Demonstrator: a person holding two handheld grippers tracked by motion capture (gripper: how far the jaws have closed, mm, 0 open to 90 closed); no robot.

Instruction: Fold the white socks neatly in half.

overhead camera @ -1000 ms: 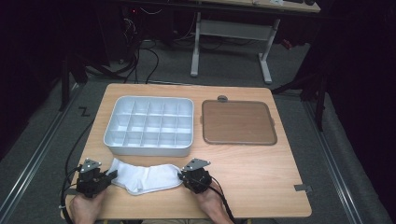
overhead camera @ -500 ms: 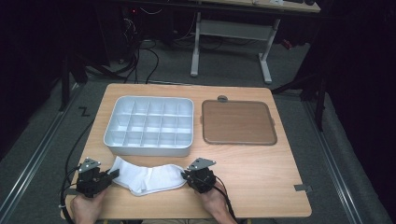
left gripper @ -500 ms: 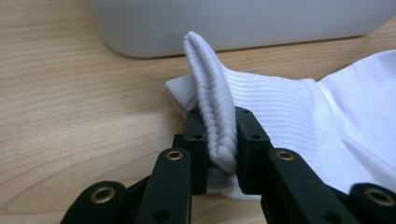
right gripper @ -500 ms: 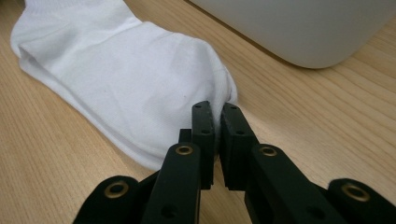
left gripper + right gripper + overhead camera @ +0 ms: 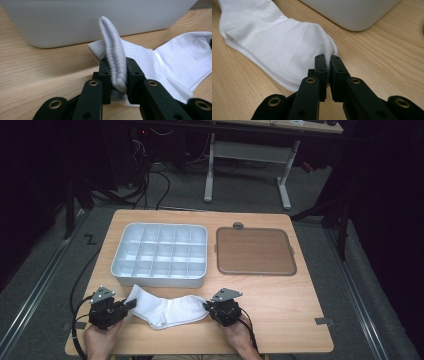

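A white sock (image 5: pixel 165 309) lies stretched along the near part of the wooden table (image 5: pixel 280 305), between my two grippers. My left gripper (image 5: pixel 129 304) is shut on the ribbed cuff end of the sock (image 5: pixel 117 62), which stands pinched upright between the jaws of the left gripper (image 5: pixel 117 82). My right gripper (image 5: pixel 207 308) is shut on the toe end of the sock (image 5: pixel 287 42); in the right gripper view the jaws of the right gripper (image 5: pixel 328 72) pinch a thin fold of fabric. The middle of the sock rests on the tabletop.
A white tray (image 5: pixel 161 277) with several small compartments stands just behind the sock. A brown flat lid or board (image 5: pixel 254 251) lies to its right. The tray's wall (image 5: pixel 75 22) rises close behind the left jaws. A desk frame and cables stand beyond the table.
Both grippers have drawn slightly apart, pulling the sock out longer and flatter between them. Both have kept their hold.
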